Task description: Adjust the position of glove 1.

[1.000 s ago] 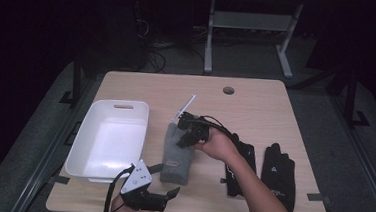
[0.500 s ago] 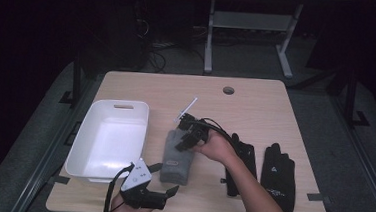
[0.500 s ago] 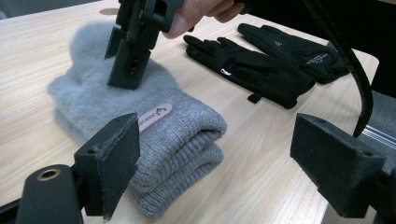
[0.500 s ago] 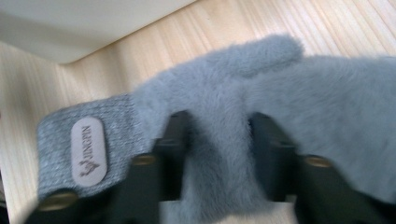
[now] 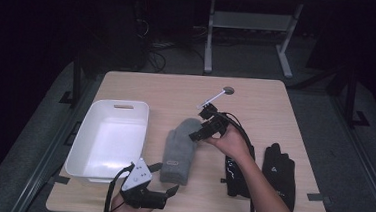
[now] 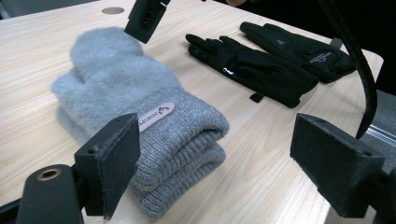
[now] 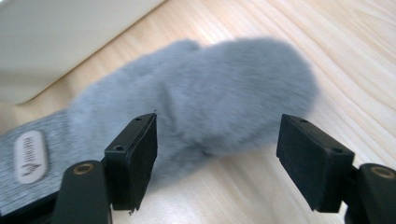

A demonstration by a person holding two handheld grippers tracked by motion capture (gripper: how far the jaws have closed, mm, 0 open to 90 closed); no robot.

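Observation:
A pair of grey fuzzy mittens [image 5: 179, 148] lies stacked in the middle of the table, cuffs toward me. In the left gripper view the mittens [image 6: 135, 98] show a label on the top cuff. My left gripper [image 5: 165, 178] is open just short of the cuffs, and in its own view the left gripper [image 6: 224, 163] holds nothing. My right gripper [image 5: 199, 126] hovers open over the mittens' far tip. In its own view the right gripper [image 7: 217, 158] straddles the fluffy mitten tip [image 7: 201, 102] from above without touching.
A white bin [image 5: 108, 138] stands left of the mittens. Two black gloves [image 5: 236, 174] [image 5: 279, 170] lie flat at the right, partly under my right forearm. A round hole [image 5: 228, 90] marks the table's far side.
My right gripper has moved slightly right and away, from over the mittens' middle to their far tip. The left gripper and the mittens have stayed put.

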